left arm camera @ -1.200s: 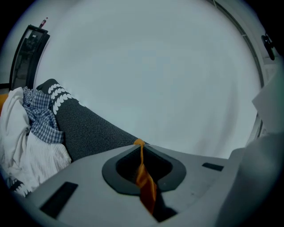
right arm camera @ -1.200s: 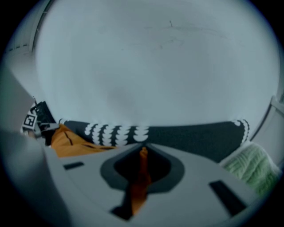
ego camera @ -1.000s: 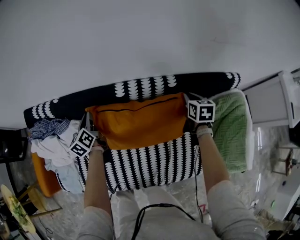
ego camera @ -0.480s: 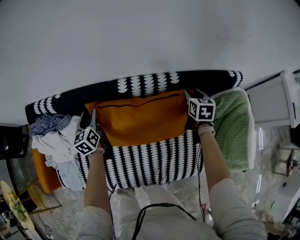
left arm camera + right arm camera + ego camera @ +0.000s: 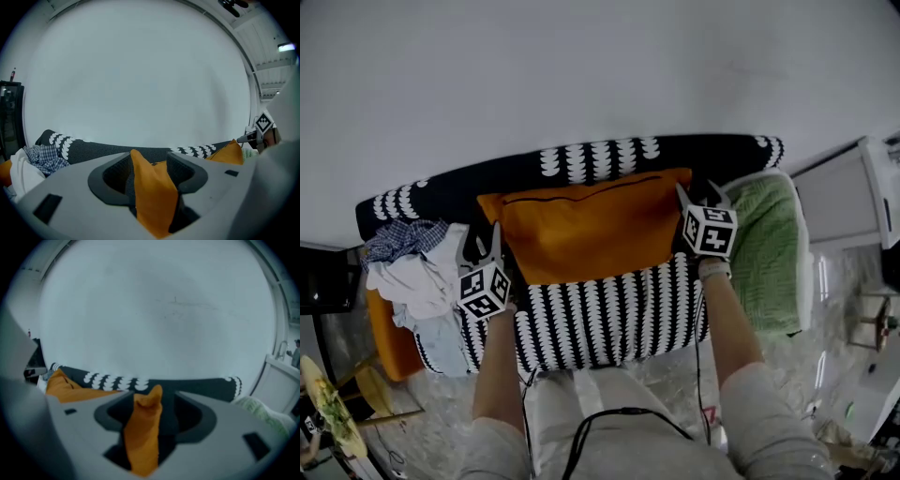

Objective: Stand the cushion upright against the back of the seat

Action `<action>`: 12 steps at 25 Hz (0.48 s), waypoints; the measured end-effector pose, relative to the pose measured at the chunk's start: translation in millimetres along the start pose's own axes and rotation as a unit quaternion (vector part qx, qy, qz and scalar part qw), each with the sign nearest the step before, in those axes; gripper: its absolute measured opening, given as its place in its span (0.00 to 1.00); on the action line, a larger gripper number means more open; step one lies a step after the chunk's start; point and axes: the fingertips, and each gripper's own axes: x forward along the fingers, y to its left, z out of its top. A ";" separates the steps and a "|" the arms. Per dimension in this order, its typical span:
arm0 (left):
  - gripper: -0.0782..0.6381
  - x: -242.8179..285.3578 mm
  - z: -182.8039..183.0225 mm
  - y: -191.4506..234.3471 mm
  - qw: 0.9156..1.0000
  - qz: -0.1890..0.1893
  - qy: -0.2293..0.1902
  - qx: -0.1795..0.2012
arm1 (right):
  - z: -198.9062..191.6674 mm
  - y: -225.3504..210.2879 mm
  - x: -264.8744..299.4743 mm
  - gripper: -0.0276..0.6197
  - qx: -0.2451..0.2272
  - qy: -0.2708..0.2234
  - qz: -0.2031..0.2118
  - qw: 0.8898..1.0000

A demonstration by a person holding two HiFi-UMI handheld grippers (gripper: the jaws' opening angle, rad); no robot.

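Item: orange cushion [image 5: 586,234]. It sits mid-sofa with its zipped long edge at 12 o'clock, leaning against the sofa back [image 5: 600,161]. Its lower edge rests on the black-and-white patterned seat [image 5: 600,314], which runs out toward you at 6 o'clock.

Item: your left gripper [image 5: 484,246], at the cushion's 9 o'clock end. Its jaws have just been opening and now stand wide. In the left gripper view an orange corner of the cushion rises between them, with a dark gap on either side, so the pads do not press on it: released.

Item: your right gripper [image 5: 696,195], at the cushion's 3 o'clock end. Its jaws have also just been opening and are spread wide. In the right gripper view the other orange corner stands loose between them: released.

Item: heap of pale clothes [image 5: 417,286], on the sofa at 9 o'clock of the cushion, with a checked shirt [image 5: 398,242] on top.

Item: green blanket [image 5: 764,248], at 3 o'clock, just beyond your right gripper.

Item: plain pale wall [image 5: 581,66], beyond the sofa back at 12 o'clock.
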 end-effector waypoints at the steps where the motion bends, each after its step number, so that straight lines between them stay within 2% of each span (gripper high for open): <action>1: 0.45 -2.5 -0.2 -6.1 1.000 -0.009 -0.001 0.001 | -1.3 3.3 -4.7 0.44 -0.001 -0.002 0.000 1.000; 7: 0.45 -16.2 -9.7 -43.7 0.997 -0.071 0.013 0.003 | -18.3 33.1 -34.5 0.44 -0.013 0.009 0.022 1.000; 12: 0.45 -42.0 -30.3 -86.4 0.985 -0.169 0.037 -0.013 | -42.5 72.3 -67.4 0.43 -0.045 0.023 0.072 0.996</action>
